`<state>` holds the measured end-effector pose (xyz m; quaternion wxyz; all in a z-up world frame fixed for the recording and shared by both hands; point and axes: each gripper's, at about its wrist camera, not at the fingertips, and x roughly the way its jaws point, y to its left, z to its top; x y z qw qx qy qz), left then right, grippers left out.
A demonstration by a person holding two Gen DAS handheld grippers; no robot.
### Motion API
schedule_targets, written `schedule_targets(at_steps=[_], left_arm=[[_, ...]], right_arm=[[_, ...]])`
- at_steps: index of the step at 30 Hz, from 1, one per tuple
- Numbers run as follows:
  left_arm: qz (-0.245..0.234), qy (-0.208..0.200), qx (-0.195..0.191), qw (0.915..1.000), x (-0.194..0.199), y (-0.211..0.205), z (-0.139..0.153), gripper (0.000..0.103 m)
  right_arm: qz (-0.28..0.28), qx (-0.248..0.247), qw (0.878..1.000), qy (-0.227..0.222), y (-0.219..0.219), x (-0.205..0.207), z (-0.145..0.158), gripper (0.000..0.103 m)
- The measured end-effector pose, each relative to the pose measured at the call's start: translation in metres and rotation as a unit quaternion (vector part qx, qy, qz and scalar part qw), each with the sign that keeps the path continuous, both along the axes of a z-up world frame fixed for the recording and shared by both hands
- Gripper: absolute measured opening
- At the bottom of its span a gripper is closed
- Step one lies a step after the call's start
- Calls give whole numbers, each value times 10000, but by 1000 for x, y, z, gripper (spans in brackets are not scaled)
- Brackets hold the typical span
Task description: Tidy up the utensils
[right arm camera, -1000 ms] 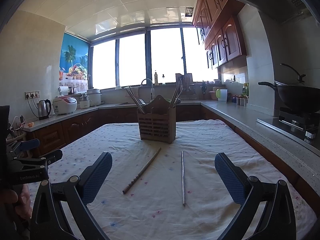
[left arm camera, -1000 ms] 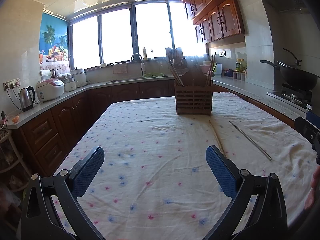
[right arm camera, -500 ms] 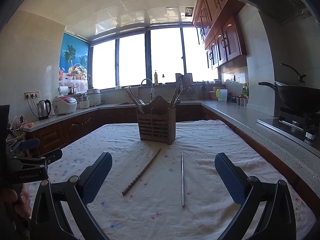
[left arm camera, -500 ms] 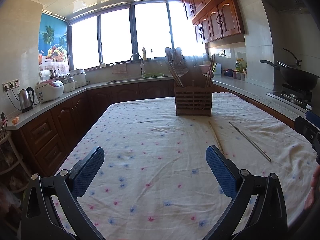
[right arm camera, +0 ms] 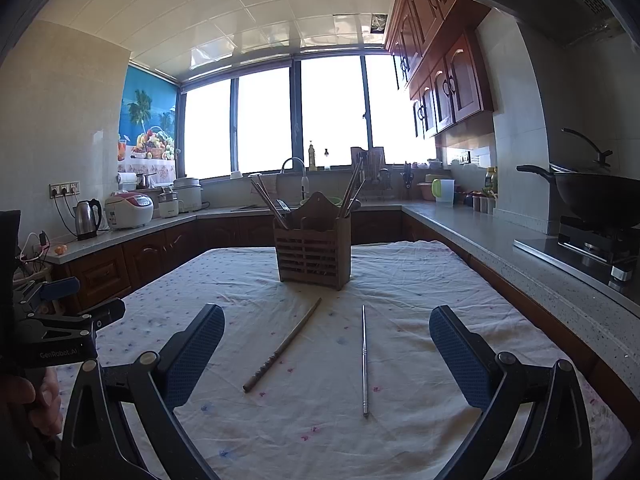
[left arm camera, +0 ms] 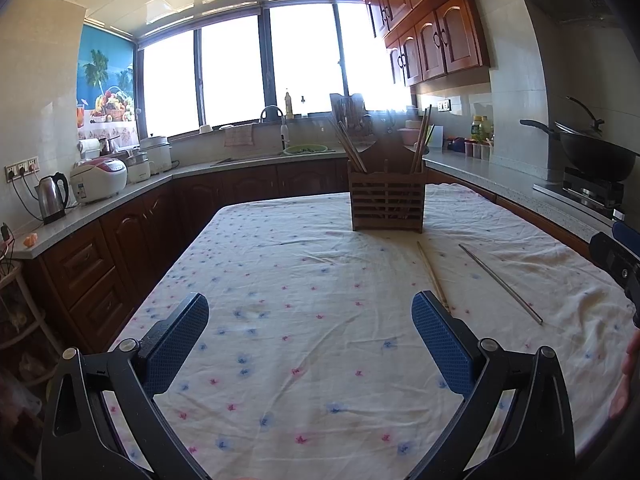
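A slatted wooden utensil holder (right arm camera: 313,249) (left arm camera: 387,200) stands at the far middle of the table, with several chopsticks leaning out of it. On the cloth before it lie a wooden chopstick (right arm camera: 282,346) (left arm camera: 431,274) and a metal chopstick (right arm camera: 364,358) (left arm camera: 500,283), side by side and apart. My right gripper (right arm camera: 326,354) is open above the near ends of both, touching neither. My left gripper (left arm camera: 310,338) is open over bare cloth, left of the chopsticks.
A floral tablecloth (left arm camera: 288,280) covers the table. Counters run around it: a kettle (left arm camera: 51,198) and rice cooker (left arm camera: 99,179) at left, a sink (left arm camera: 276,152) at the back, a wok on a stove (right arm camera: 600,200) at right. The left gripper's body (right arm camera: 52,332) shows at the right view's left edge.
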<state>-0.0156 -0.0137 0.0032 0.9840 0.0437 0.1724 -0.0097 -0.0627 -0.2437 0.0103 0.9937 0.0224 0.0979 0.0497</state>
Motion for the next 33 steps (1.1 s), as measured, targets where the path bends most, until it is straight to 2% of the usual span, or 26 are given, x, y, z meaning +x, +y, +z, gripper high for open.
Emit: schedule_targets(at_steps=[17,33], left_arm=[[-14,30,-9,10000,2,2,0,103],[-96,301,-172,9994,14,6,7,103]], right_arm=[[-10,-3,10000,14,0,1,2,103],[-58,-40,9998,187,-7,15,4,103]])
